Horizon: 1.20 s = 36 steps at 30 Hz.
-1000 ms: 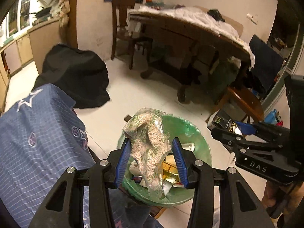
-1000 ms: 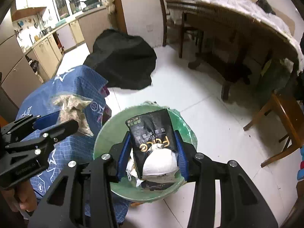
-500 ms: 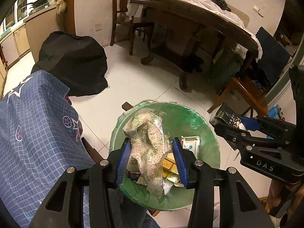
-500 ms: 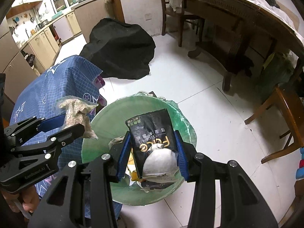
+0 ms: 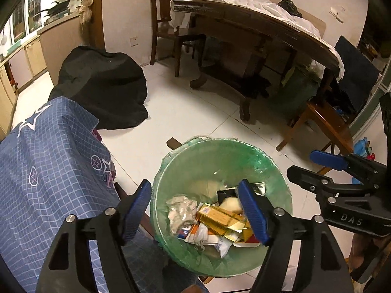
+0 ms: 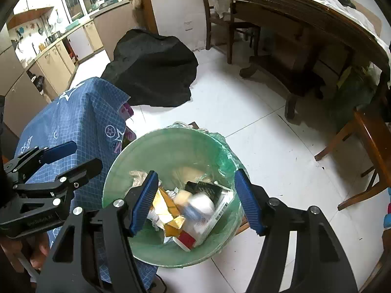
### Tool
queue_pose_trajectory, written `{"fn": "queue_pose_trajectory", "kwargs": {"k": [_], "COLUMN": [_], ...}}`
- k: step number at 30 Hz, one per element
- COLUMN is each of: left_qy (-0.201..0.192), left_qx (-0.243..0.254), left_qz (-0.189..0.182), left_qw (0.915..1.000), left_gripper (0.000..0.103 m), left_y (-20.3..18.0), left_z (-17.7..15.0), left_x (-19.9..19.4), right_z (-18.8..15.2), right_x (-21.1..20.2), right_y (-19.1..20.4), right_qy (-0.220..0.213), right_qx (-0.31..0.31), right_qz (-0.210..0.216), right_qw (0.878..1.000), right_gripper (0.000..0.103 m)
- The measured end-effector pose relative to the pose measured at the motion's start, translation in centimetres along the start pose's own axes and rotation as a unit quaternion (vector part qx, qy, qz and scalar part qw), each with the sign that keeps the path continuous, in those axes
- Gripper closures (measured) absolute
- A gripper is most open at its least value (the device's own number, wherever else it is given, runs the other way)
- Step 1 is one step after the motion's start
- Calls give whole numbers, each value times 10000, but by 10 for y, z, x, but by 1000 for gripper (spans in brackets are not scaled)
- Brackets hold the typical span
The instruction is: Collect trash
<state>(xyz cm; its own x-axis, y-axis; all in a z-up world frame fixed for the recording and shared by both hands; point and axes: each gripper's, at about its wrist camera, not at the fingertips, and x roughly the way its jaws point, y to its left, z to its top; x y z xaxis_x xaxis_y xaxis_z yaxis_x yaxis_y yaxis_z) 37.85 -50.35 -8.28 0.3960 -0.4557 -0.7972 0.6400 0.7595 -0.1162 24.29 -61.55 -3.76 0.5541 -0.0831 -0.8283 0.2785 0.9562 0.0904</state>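
From your left wrist, your left gripper (image 5: 195, 206) has just spread its jaws, nothing between them; the clear bag (image 5: 182, 211) lies in the green-lined bin (image 5: 210, 156). From your right wrist, your right gripper (image 6: 194, 200) has likewise just opened, the black packet (image 6: 207, 190) dropped among the trash inside.

Bin liner (image 5: 271, 171) pale green. Box (image 5: 220, 217) in bin gold. Packet (image 6: 207, 189) black. Cloth (image 5: 48, 171) blue, white grid, stars. Heap (image 5: 102, 85) black. Floor (image 5: 185, 119) white tile. Gripper pads (image 6: 144, 202) blue.
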Motion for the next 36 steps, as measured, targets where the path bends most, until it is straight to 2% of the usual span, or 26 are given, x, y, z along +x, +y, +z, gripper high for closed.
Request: {"fn": "queue_pose_trajectory", "kwargs": {"k": [4,6,10,14,17,20,23,25,27,30,36], "left_qy": [-113,-243,-802,-1448,-1802,-2285,-2687,-2843,-2967,-2993,-3112], "left_qx": [16,34,94,9,29,200,309,276,304,217,392], "left_qz": [102,132,321,423,443,387,445,414,391,239,156], "left_qw": [9999,9996,9962,9886,9826,9726,9617,9574,9537,9536,9494], "left_gripper": [22,17,6,5,5,5,5,5,5,5,5], "left_y": [4,6,9,17,18,12,6,2,-2,-5,-22], "left_z": [-4,-9,-38,-83,-113,-152,-192,-214,-237,-262,-314], "left_x": [-12,-24,-67,-120,-154,-196,-230,-246,-264,-282,-315], "right_z": [-5,-15,-45,-85,-120,-151,-183,-203,-224,-250,-302], "right_x": [-14,-33,-79,-122,-154,-179,-195,-202,-211,-223,-245], "right_y": [-2,-1,10,34,53,68,81,90,97,105,114], "right_qy": [-215,-523,-1271,-1964,-2500,-2962,-3283,-3410,-3527,-3664,-3798], "right_qx": [80,168,148,-38,-84,-108,-129,-182,-165,-98,51], "right_qz": [52,94,-130,-346,-506,-602,-637,-692,-734,-776,-930], "right_qw": [9997,9984,9917,9799,9669,9532,9423,9373,9327,9272,9204], "right_gripper": [39,29,16,6,6,6,6,6,6,6,6]}}
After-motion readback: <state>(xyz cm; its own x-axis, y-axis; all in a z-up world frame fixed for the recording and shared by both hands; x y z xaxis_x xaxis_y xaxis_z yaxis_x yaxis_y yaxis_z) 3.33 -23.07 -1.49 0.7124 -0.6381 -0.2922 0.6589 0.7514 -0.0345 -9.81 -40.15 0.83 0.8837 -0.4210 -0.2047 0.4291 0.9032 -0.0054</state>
